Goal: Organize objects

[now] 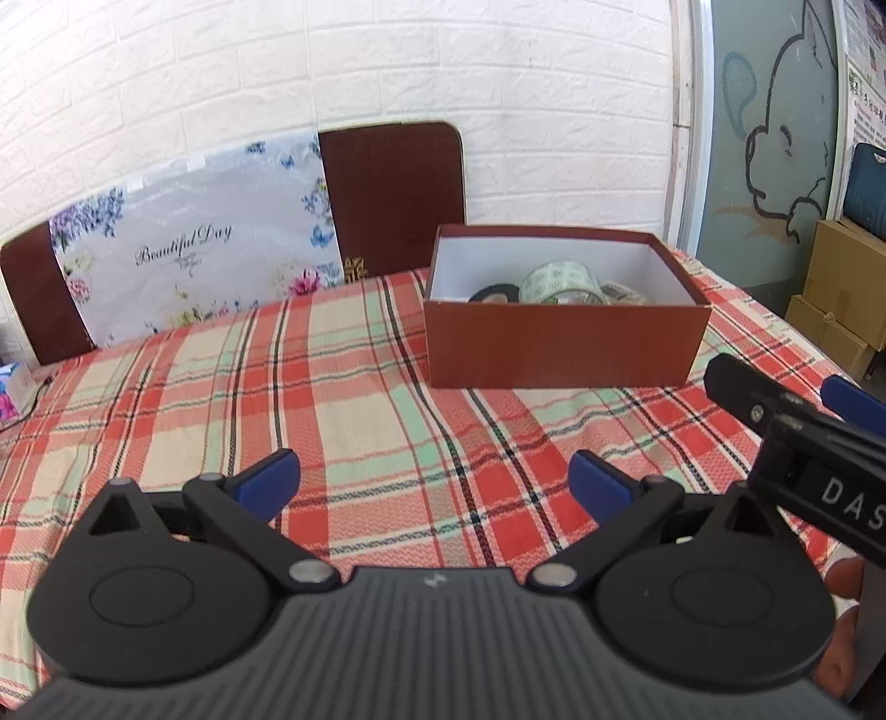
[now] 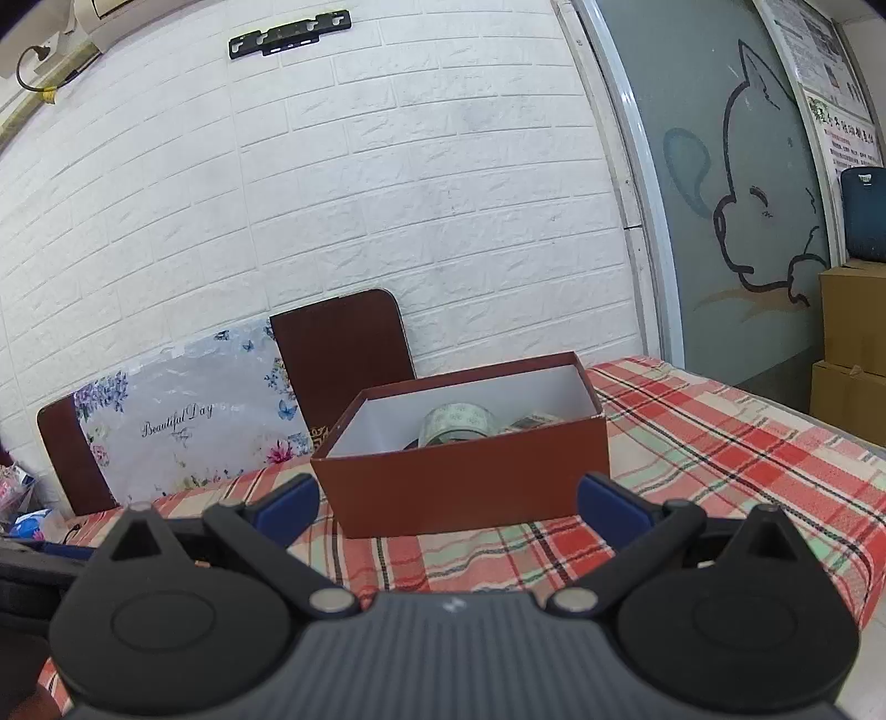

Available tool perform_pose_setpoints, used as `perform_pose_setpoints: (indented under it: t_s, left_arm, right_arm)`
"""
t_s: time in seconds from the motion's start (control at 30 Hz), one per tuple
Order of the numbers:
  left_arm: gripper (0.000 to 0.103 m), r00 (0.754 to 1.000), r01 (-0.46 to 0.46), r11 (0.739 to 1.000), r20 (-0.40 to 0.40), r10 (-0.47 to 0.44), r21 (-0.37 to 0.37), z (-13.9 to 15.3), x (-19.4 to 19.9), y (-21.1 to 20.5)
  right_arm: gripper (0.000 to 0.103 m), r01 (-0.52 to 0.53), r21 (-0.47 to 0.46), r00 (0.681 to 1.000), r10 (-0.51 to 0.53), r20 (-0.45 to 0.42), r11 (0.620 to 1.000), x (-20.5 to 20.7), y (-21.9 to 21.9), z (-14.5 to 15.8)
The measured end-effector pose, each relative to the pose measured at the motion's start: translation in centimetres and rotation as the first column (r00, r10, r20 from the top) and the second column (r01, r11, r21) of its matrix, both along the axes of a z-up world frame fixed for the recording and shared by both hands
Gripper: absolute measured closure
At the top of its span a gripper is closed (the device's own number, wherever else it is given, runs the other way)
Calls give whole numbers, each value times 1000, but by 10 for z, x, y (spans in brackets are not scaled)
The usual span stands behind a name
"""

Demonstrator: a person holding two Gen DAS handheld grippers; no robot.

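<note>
Brown box (image 1: pixel 559 346) with clear tape roll (image 1: pixel 560 283) inside.

You're in a lived-in home room w/ some storage, not a lab or shop. Your worktop (image 1: pixel 183 399) wears a red, green and cream plaid cloth, household style. Behind it a white faux-brick panel wall (image 2: pixel 387 183) w/ a black metal mounting bracket (image 2: pixel 290 34) up high. Leaning on that wall: a dark brown folding board w/ rounded corners (image 1: pixel 393 194) and a floral sheet printed "Beautiful Day" (image 1: pixel 188 243). To your right, a frosted glass door w/ a cartoon cat outline (image 2: pixel 758 183), paper notices (image 2: pixel 830 83) taped beside it, and plain brown cardboard cartons (image 2: pixel 853 343) stacked on the floor, near a dark blue chair back (image 2: pixel 864 216).
</note>
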State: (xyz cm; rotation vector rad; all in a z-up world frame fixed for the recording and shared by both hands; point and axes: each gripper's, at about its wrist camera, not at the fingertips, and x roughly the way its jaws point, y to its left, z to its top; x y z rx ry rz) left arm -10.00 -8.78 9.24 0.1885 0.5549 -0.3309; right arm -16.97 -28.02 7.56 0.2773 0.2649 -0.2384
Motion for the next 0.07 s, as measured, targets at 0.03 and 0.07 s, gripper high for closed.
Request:
perform_pose_setpoints:
  t_s: [0.03, 0.07]
  left_arm:
    - [0, 1000, 3, 1000, 7, -3, 1, 1, -2, -1]
    - [0, 1000, 3, 1000, 7, -3, 2, 2, -3, -1]
  right_arm:
    - [0, 2, -2, 1000, -2, 5, 1000, -2, 0, 1]
    - [0, 4, -1, 1000, -4, 10, 1000, -4, -1, 2]
